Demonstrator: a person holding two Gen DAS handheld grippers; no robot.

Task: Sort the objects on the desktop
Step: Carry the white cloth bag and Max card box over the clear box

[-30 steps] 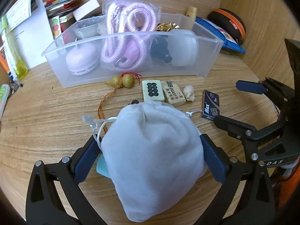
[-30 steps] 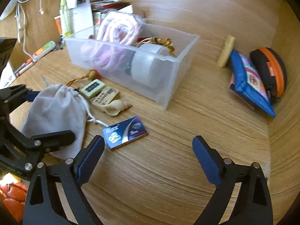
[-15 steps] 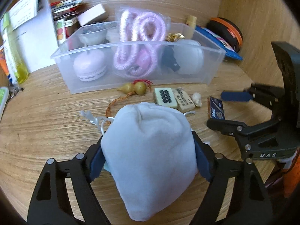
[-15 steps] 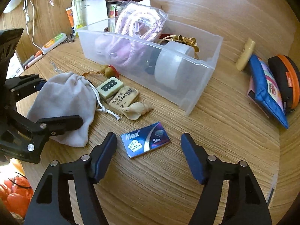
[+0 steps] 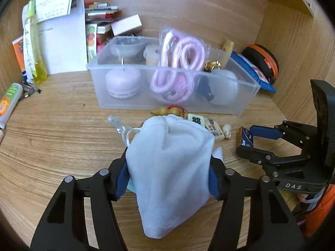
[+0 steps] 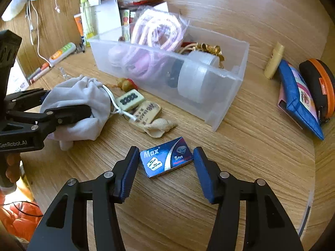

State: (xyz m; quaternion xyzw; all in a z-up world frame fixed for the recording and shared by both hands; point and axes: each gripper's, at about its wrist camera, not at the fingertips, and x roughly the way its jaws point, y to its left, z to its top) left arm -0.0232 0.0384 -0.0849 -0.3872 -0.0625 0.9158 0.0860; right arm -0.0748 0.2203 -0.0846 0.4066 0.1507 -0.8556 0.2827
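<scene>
Left claw [image 5: 168,167]: I've got it clamped on the pouch [image 5: 169,159], pads pressing both sides of the fabric. In the right wrist view the pouch looks lifted off the wood, though I can't be sure it clears fully.
Right claw [image 6: 166,167]: fingers apart, straddling the blade box [image 6: 166,156]; the left pad sits just beside the box edge, the right pad has a small gap. Not gripping.
Blade box: flat on the tabletop, blue, "Max 5 pcs" face up, in front of the bin's near right corner.
Bin [image 6: 222,108]: clear plastic, mid-tabletop toward the back wall. Holds a bagged pink rope [image 5: 180,62], a round pink gadget [image 5: 122,83] and a white jar [image 6: 196,77].
Loose items: gourd charm [image 5: 169,111], mahjong tile [image 6: 129,100], eraser [image 6: 147,113] and shell [image 6: 160,126] in a row along the bin's front wall, between the pouch and the blade box.
Right edge of tabletop: blue wallet [image 6: 299,98] and a black-orange case [image 6: 320,85], touching each other, well apart from the bin.
Back left corner: papers [image 5: 60,39], pens, a yellow-green tube [image 5: 34,44].
</scene>
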